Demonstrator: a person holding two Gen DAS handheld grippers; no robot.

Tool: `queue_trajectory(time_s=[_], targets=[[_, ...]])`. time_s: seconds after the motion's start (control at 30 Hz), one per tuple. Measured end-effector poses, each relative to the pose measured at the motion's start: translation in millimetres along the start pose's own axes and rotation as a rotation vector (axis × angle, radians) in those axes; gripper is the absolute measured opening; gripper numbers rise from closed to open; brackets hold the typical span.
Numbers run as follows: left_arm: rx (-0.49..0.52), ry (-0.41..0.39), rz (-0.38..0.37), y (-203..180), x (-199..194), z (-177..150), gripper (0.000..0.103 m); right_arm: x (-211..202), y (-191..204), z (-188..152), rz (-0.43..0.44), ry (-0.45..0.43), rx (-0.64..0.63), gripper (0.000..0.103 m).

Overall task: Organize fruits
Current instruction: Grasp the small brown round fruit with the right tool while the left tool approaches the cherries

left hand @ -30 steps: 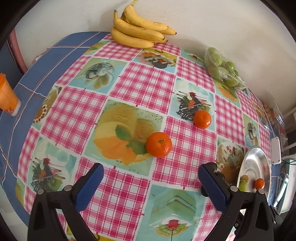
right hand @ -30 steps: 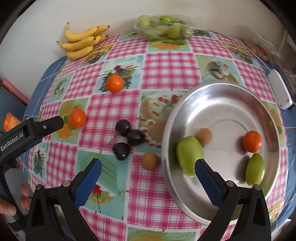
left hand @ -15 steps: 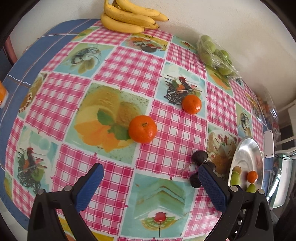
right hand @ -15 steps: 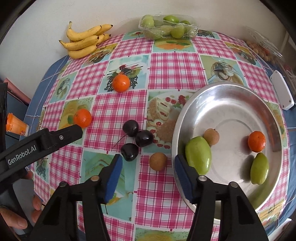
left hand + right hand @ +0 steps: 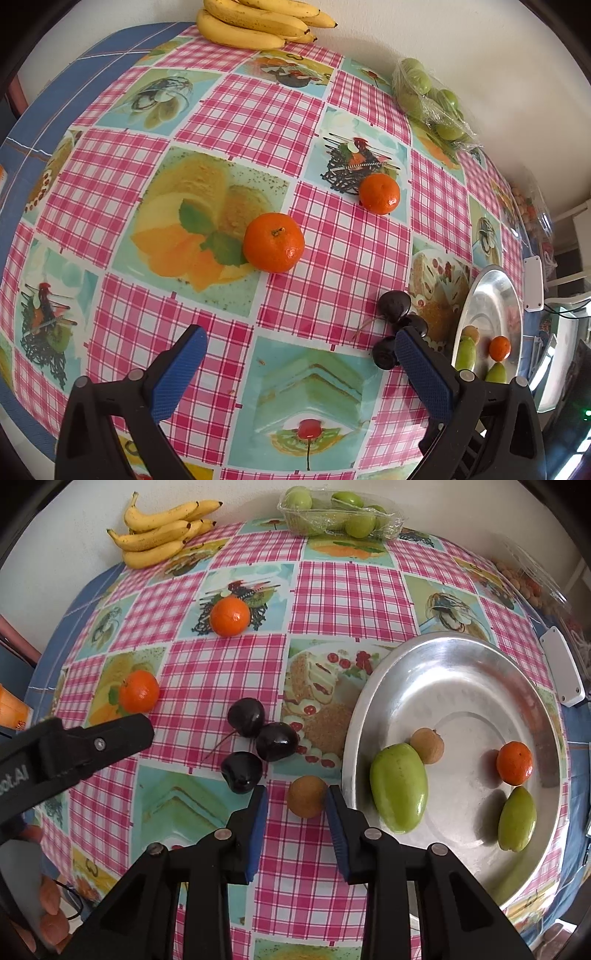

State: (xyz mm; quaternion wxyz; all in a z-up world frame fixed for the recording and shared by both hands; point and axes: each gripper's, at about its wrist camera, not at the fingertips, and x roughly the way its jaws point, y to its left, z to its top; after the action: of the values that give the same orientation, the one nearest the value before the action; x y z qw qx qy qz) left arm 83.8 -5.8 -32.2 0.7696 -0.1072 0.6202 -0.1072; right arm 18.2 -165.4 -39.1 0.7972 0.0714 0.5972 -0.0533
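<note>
My right gripper points down at the checked tablecloth. Its jaws are closing around a small brown round fruit; the right pad is at its side and a gap shows at the left pad. Three dark cherries lie just beyond. The metal tray on the right holds two green fruits, a mandarin and a brown fruit. My left gripper hangs open and empty above the cloth, short of a mandarin. A second mandarin lies farther back.
Bananas and a wrapped pack of green fruits lie along the wall. A white box and a clear fruit container sit right of the tray. An orange cup stands at the left edge, above a person's fingers.
The right gripper's jaws have narrowed from wide apart to closely flanking the brown fruit on the cloth. The left gripper has tilted a little, and the cherries have come into its view.
</note>
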Motion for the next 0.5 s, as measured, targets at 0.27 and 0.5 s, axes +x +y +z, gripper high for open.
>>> queue_trajectory(time_s=[0.27, 0.5], targets=[[0.016, 0.007, 0.0, -3.2, 2.3, -0.4, 0.103, 7.4, 3.6, -0.1, -0.053, 0.002, -0.031, 0.03], [0.013, 0.012, 0.0, -2.6, 4.1, -0.2, 0.103, 10.3, 11.2, -1.1, -0.104, -0.006, -0.079, 0.029]])
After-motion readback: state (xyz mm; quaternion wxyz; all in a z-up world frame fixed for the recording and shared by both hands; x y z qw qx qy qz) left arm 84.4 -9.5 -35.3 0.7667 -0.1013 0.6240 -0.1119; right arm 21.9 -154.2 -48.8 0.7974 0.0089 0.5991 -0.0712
